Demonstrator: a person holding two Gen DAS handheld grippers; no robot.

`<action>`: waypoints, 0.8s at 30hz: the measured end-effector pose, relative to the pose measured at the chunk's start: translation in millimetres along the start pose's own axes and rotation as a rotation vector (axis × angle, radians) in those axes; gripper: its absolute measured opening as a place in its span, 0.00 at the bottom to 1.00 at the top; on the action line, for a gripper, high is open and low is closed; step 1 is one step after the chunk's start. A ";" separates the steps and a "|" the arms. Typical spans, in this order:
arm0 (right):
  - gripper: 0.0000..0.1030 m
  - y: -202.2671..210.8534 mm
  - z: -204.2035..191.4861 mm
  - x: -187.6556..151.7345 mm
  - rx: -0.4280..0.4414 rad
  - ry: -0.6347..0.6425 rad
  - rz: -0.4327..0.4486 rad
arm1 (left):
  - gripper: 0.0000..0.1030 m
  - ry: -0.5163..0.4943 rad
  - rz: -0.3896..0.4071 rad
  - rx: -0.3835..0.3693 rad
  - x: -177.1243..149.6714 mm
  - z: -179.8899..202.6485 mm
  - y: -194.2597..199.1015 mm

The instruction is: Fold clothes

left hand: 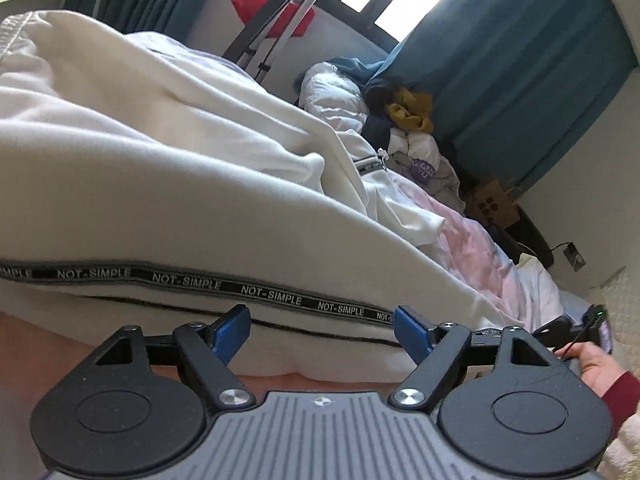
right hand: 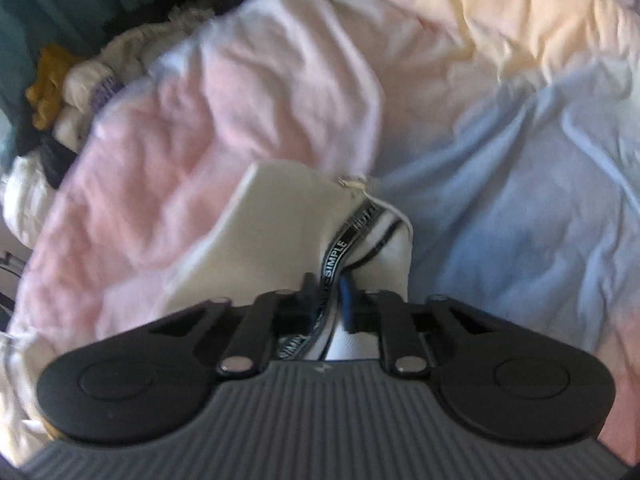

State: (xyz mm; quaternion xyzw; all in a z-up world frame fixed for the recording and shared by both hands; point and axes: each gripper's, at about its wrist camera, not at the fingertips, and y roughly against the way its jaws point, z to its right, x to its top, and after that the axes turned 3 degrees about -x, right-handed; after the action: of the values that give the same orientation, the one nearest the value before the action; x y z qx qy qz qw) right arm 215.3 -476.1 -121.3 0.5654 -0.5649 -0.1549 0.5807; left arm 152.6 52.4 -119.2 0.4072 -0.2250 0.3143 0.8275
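A white garment (left hand: 168, 184) with a black "NOT-SIMPLE" tape stripe (left hand: 260, 294) lies spread across the bed and fills the left wrist view. My left gripper (left hand: 322, 330) is open, its blue pads on either side of the garment's striped edge, nothing held. My right gripper (right hand: 328, 300) is shut on the same white garment (right hand: 288, 216) at its striped tape (right hand: 340, 248) and holds a corner lifted above the bedding. The right gripper also shows at the far right of the left wrist view (left hand: 588, 330).
The bed cover (right hand: 500, 180) is pink, pale blue and cream. A pile of other clothes (left hand: 400, 120), white, yellow and dark, lies at the far end by teal curtains (left hand: 520, 80). A metal rack (left hand: 276, 28) and a cardboard box (left hand: 494, 204) stand beyond.
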 end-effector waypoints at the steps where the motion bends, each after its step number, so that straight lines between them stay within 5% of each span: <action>1: 0.12 9.6 -3.7 5.9 0.028 0.002 0.021 | 0.78 0.007 0.006 -0.002 0.4 -0.8 1.2; 9: 0.11 112.6 -34.0 50.5 0.415 0.063 0.209 | 0.78 0.066 0.074 -0.026 6.8 -7.5 13.0; 14: 0.10 150.8 18.1 27.4 0.594 0.007 0.426 | 0.78 0.097 0.128 -0.053 12.0 -13.3 26.2; 24: 0.11 47.7 199.1 -79.8 0.315 -0.518 0.074 | 0.78 0.223 0.129 -0.075 16.8 -41.5 53.0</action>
State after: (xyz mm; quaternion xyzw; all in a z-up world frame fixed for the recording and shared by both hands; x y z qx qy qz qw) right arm 2.9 -491.7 -175.3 0.5690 -0.7316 -0.1834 0.3278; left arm 132.0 116.8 -104.0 0.3234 -0.1690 0.4016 0.8400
